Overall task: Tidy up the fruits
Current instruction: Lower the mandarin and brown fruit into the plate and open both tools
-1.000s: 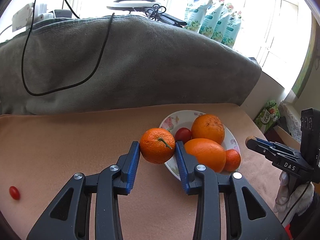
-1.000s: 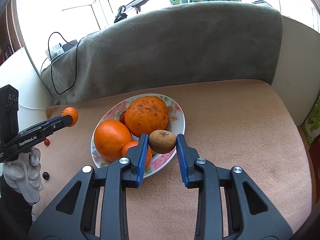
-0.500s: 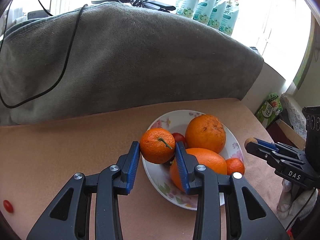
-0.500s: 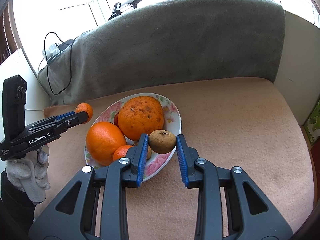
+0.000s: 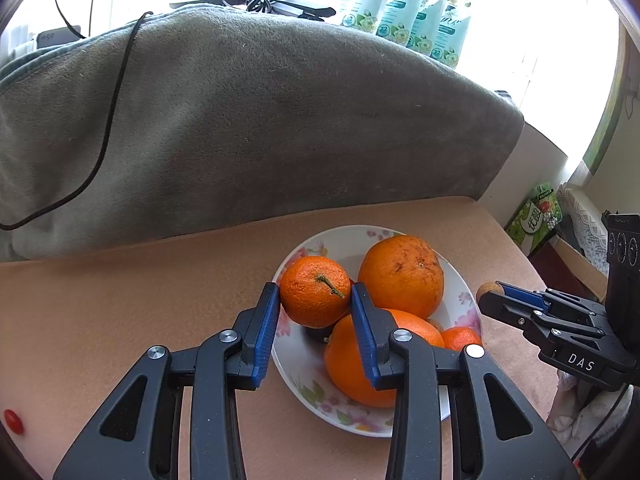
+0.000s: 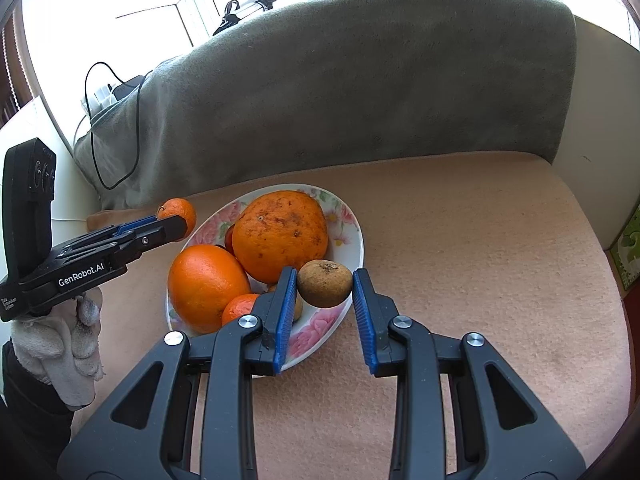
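In the left wrist view, your left gripper [image 5: 315,300] was clenched on a mandarin [image 5: 315,297], its blue pads pressed to either side of the fruit, stem facing the camera, just above the near left rim of the flowered plate [image 5: 304,364] in the lower centre of the frame. On the plate lay a large speckled orange [image 5: 401,276] at the back, a smooth orange [image 5: 356,364] in front partly hidden behind the right finger, and a small tangerine [image 5: 460,338] at the right edge. Your right gripper [image 5: 490,294] came in from the right of the frame, gripping a brown fruit [image 5: 487,289] at its tip beside the plate's right rim. A cherry tomato [image 5: 13,421] lay on the tan cloth [image 5: 140,292] at the lower left, well apart from the plate, and a grey blanket [image 5: 240,120] filled the upper half. In the right wrist view, your right gripper [image 6: 325,284] pinched the brown fruit [image 6: 325,283] between its pads over the plate's [image 6: 352,232] near right rim. The speckled orange [image 6: 280,234] sat in the middle of the plate, the smooth orange [image 6: 206,280] to its left, the tangerine [image 6: 240,308] in front. At the left of the frame your gloved hand [image 6: 60,344] held the left gripper [image 6: 182,222], with the mandarin [image 6: 178,214] at its tip near the plate's left rim.
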The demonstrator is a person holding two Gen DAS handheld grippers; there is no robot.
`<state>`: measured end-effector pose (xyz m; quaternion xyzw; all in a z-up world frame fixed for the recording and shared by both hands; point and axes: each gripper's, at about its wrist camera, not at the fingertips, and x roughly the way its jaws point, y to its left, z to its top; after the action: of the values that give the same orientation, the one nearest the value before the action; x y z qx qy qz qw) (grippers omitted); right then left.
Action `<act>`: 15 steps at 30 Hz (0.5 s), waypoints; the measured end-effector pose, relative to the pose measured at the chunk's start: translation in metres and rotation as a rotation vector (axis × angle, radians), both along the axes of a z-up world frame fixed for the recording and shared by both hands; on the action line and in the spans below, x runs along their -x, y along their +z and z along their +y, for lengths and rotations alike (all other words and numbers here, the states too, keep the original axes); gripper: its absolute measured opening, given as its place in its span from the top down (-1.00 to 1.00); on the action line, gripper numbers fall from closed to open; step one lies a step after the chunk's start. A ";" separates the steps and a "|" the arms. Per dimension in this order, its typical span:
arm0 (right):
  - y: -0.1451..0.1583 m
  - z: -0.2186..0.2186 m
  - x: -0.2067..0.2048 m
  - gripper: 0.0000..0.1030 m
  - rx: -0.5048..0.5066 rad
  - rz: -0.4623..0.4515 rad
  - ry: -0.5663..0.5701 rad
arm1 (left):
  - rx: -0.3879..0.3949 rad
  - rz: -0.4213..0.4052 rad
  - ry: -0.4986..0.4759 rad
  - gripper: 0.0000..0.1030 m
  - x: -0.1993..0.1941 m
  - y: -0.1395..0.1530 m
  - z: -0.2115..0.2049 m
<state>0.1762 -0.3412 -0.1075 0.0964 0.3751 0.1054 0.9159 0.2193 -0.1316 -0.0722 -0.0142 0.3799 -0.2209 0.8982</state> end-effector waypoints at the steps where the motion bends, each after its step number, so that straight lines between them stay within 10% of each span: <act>1: 0.000 0.000 0.000 0.42 0.000 -0.002 -0.001 | 0.001 0.000 -0.001 0.32 0.000 0.000 0.001; 15: 0.002 0.004 0.000 0.40 0.001 -0.006 0.021 | 0.012 -0.010 -0.016 0.07 0.000 0.003 -0.003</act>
<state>0.1764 -0.3377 -0.1055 0.0916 0.3736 0.1153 0.9158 0.2191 -0.1344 -0.0696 -0.0156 0.3743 -0.2303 0.8981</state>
